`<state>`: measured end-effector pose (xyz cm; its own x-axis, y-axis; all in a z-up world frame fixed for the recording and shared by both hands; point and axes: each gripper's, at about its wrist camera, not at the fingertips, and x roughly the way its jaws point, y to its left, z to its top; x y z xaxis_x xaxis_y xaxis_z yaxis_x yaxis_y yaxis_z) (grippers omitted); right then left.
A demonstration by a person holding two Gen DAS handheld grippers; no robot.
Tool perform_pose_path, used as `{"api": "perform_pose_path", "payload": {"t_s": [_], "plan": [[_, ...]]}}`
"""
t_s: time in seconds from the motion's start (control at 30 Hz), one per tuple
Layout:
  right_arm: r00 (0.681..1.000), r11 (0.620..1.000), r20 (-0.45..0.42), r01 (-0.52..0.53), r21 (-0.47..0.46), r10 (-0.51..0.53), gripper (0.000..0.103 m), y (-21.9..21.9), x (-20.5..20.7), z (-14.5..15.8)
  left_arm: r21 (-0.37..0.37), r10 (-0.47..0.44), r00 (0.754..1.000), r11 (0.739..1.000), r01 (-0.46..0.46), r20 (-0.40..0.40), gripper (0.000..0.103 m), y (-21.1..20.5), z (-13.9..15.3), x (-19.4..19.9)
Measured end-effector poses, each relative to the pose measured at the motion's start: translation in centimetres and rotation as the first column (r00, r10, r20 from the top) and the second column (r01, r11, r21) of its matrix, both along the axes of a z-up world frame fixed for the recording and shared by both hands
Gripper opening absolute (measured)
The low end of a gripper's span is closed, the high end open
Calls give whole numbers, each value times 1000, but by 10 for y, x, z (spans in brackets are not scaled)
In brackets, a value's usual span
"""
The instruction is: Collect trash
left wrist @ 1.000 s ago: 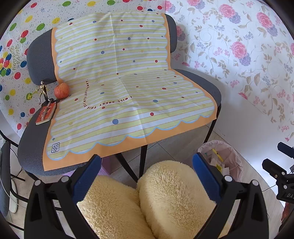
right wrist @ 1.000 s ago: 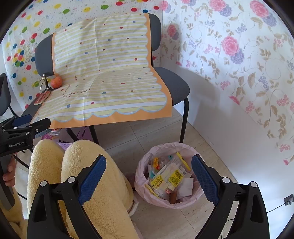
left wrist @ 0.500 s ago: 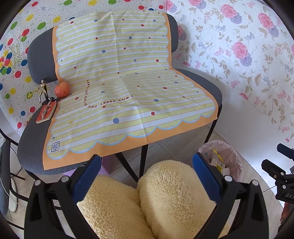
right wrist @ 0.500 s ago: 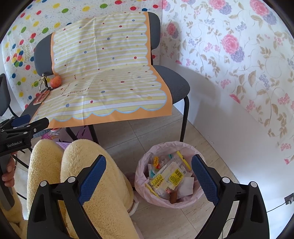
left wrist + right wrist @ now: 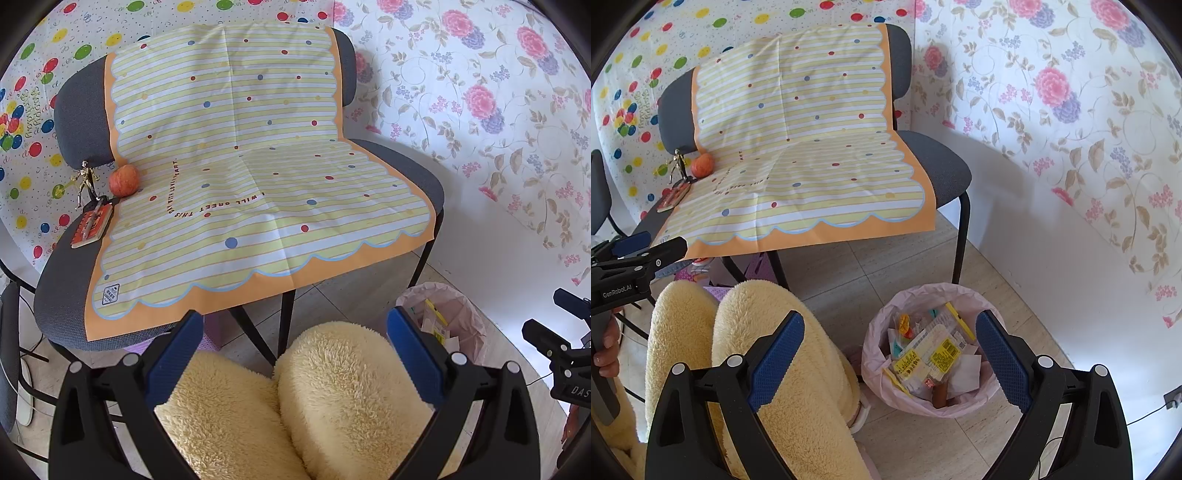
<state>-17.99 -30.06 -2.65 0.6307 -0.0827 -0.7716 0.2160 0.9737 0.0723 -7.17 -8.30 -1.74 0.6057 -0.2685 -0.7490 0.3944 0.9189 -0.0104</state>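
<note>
A pink-lined trash bin [image 5: 879, 325] stands on the floor right of the chair, holding wrappers [image 5: 929, 356] and paper scraps. It also shows in the left wrist view [image 5: 465, 314]. My right gripper [image 5: 890, 354] is open and empty, low above the bin. My left gripper [image 5: 295, 350] is open and empty, held over the person's fuzzy yellow knees [image 5: 332, 387], facing the chair [image 5: 413, 166]. The left gripper also shows in the right wrist view [image 5: 635, 254].
The striped dotted cloth [image 5: 240, 166] covers the chair. At the seat's left edge sit an apple [image 5: 124, 180], a small gold figurine [image 5: 85, 182] and an orange card with a pen [image 5: 90, 225]. Floral wall [image 5: 1071, 129] at right; purple items [image 5: 713, 273] under the chair.
Both views shifted very slightly; the grippers stay open and empty and nothing was picked up or dropped.
</note>
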Motion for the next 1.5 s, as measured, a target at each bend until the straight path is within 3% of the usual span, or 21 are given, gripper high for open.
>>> {"api": "perform_pose_path", "payload": {"t_s": [1.27, 1.5], "plan": [[1000, 1000, -2, -5, 3, 5, 93, -3, 0, -1, 9, -1, 1000, 1000, 1, 11, 96, -2, 0, -3], [1000, 1000, -7, -3, 17, 3, 93, -7, 2, -8, -37, -25, 1000, 999, 25, -8, 96, 0, -3, 1]]}}
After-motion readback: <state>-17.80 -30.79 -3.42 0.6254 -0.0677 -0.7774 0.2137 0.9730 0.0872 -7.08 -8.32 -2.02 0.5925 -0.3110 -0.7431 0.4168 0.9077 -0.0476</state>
